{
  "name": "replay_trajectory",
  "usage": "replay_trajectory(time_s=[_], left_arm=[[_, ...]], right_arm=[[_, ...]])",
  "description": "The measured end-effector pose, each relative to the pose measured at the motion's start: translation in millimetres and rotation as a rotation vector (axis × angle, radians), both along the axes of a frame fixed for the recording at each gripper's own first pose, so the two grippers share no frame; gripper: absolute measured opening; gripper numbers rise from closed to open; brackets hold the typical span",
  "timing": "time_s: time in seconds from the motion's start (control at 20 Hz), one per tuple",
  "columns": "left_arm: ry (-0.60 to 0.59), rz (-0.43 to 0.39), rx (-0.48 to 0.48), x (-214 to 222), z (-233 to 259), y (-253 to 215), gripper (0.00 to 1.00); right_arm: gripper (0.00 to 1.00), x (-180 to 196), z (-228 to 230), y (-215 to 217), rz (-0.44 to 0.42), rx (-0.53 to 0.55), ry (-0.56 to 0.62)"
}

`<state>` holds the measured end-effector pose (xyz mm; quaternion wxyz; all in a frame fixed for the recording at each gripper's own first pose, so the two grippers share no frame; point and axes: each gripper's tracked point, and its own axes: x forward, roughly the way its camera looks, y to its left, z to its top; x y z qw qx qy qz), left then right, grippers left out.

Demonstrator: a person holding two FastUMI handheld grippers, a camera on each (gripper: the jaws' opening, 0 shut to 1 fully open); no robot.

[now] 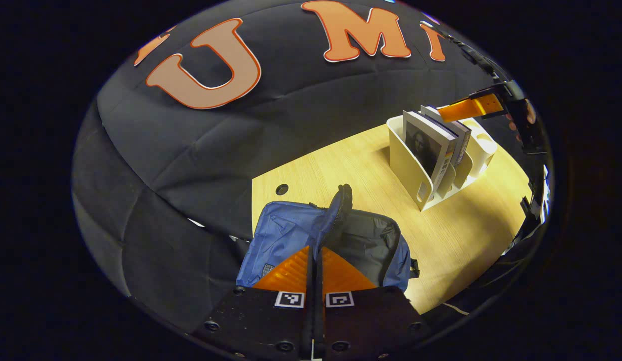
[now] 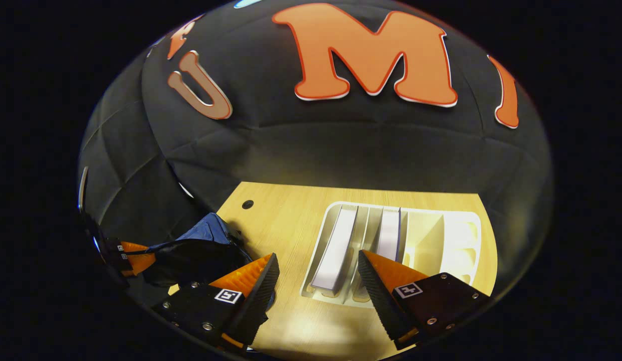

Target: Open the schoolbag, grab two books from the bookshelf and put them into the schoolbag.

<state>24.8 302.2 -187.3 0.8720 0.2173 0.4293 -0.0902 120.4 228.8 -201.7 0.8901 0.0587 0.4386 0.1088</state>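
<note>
Left gripper (image 1: pixel 316 260): jaws pressed together on the raised flap (image 1: pixel 339 206) of the blue schoolbag (image 1: pixel 290 235), which lies open on the wooden table (image 1: pixel 461 235). Right gripper (image 2: pixel 318 273): jaws held wide apart above two books (image 2: pixel 336 250) stood in the white bookshelf (image 2: pixel 441 240), nothing gripped.

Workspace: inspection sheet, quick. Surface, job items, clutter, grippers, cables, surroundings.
Surface: wooden table, round hole near its back edge.
Job's things: blue schoolbag open, flap held up; two books upright in the white bookshelf.
Clutter: nothing seen.
Grippers: left gripper shut on the schoolbag flap; right gripper open, above the books.
Cables: nothing seen.
Surroundings: black cloth wall.
</note>
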Motion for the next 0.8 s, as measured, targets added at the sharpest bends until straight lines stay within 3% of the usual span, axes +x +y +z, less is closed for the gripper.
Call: replay_trajectory(time_s=[0.4, 0.6, 0.8], left_arm=[[0.006, -0.043, -0.078, 20.7, 5.0, 15.5, 0.01], [0.008, -0.071, -0.106, 24.7, 5.5, 23.4, 0.02], [0.014, -0.079, -0.15, 24.2, 0.0, 28.9, 0.01]], right_arm=[[0.91, 40.5, -45.6, -4.9, -0.088, -0.144, 0.218], [0.74, 39.9, -67.0, 2.3, -0.099, -0.183, 0.377], [0.48, 33.7, -88.1, -2.7, -0.111, -0.263, 0.489]])
